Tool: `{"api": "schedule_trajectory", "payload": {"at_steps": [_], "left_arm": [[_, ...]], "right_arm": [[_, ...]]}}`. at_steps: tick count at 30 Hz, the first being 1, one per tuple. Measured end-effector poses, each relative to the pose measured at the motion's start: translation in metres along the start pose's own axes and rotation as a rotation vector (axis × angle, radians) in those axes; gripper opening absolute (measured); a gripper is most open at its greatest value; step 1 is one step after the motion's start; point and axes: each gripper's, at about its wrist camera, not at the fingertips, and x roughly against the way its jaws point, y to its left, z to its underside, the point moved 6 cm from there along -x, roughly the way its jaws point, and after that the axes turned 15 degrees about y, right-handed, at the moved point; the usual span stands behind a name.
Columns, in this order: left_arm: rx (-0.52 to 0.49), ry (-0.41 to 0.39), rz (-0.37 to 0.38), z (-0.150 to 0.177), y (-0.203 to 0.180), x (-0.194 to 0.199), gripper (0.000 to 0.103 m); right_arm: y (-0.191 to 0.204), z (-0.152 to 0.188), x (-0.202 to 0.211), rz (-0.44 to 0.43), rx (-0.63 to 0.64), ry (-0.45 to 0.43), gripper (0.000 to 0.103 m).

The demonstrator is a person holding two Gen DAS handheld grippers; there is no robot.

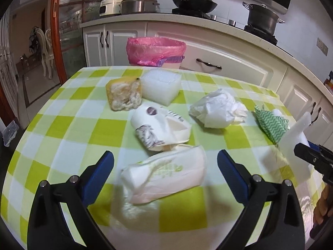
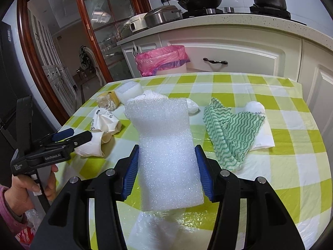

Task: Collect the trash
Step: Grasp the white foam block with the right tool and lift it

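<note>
My right gripper (image 2: 166, 168) has its blue pads clamped on either side of a white foam sheet (image 2: 166, 145), which stands up between the fingers above the near edge of the table (image 2: 291, 166) with its checked green and white cloth. In the left wrist view that same sheet pokes up at the table's right edge, though it is blurred there and I can only make out its outline.

My left gripper (image 1: 165, 166) has its jaws spread wide with nothing pressed between them; it hangs over a soft white tissue pack (image 1: 164, 177) with green print, lying near the table's near edge.

Behind the pack, toward the middle of the table, lies a crushed paper cup (image 1: 160, 125). A crumpled white paper wad (image 1: 218, 110) sits to its right, apart from it. Toward the far edge, a torn yellow sponge (image 1: 124, 94) rests just beside a white foam block (image 1: 160, 87), the two seemingly touching. A green wavy-striped cloth (image 2: 231, 129) lies toward the right edge, draped partly over a white plastic bag (image 2: 260, 133).

Beyond the far edge stands the bin with its pink liner (image 1: 156, 50) (against the white kitchen cabinets (image 1: 229, 58)).
</note>
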Motion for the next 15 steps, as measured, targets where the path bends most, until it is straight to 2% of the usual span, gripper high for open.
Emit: {"api": "schedule_trajectory", "payload": {"at_steps": [3,7,15], "left_arm": [[-0.012,0.021,-0.023,0.002,-0.011,-0.007,0.097],[-0.012,0.028,-0.114,0.002,-0.015,-0.017,0.097],[0.052,0.043,-0.147,0.003,-0.001,-0.024,0.097]], "right_arm": [[-0.001,-0.001,0.005,-0.004,-0.001,-0.012,0.051],[-0.005,-0.001,0.008,-0.012,-0.015,-0.018,0.051],[-0.015,0.005,0.010,-0.020,-0.043,-0.020,0.051]]}}
